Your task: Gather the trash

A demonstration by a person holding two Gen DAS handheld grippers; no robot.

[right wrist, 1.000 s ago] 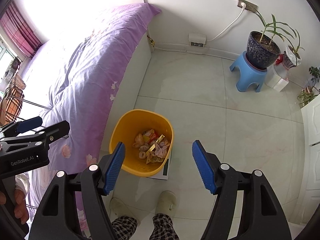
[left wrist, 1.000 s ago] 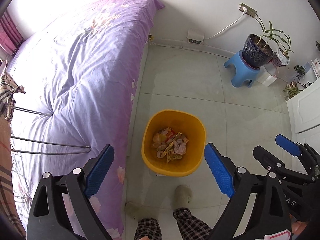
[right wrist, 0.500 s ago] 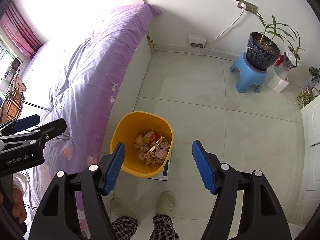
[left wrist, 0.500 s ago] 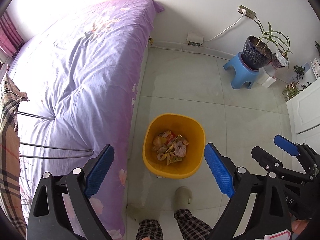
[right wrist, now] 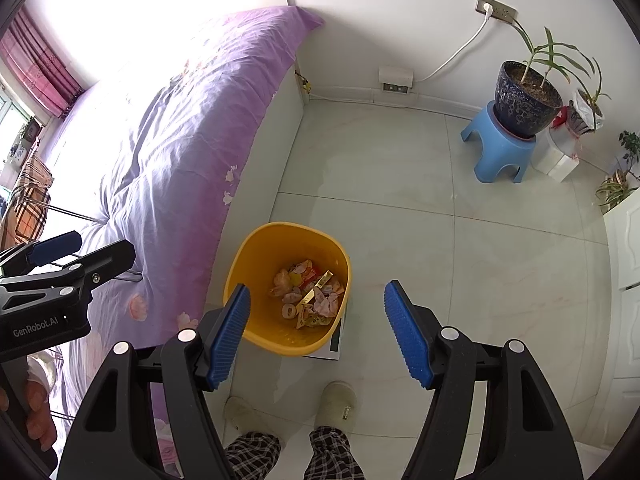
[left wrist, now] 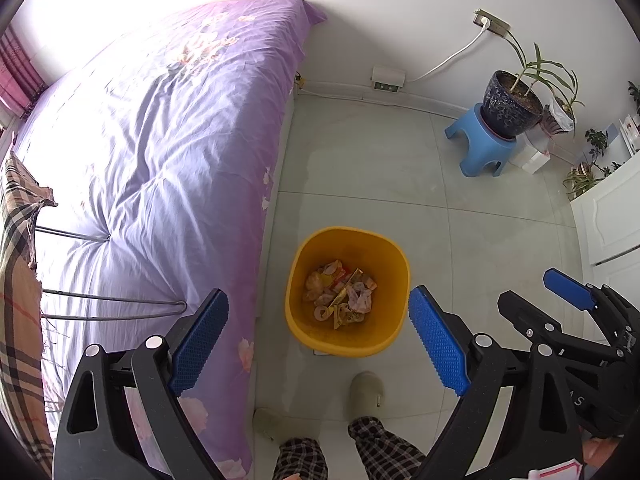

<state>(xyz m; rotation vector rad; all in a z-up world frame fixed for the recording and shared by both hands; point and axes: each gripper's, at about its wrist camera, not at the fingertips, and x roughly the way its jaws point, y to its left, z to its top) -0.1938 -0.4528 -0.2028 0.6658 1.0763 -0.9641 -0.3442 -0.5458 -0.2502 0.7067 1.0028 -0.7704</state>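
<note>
A yellow bin stands on the tiled floor beside the bed. It holds a heap of crumpled wrappers. My left gripper is open and empty, held high above the bin. My right gripper is open and empty, also high above the bin. In the left wrist view the right gripper shows at the right edge. In the right wrist view the left gripper shows at the left edge.
A bed with a purple floral cover fills the left. A blue stool carries a potted plant by the far wall. A white cabinet is on the right. The person's slippered feet are below the bin.
Both grippers have risen a little, so the bin looks smaller and lower in view. Both stay open and empty.
</note>
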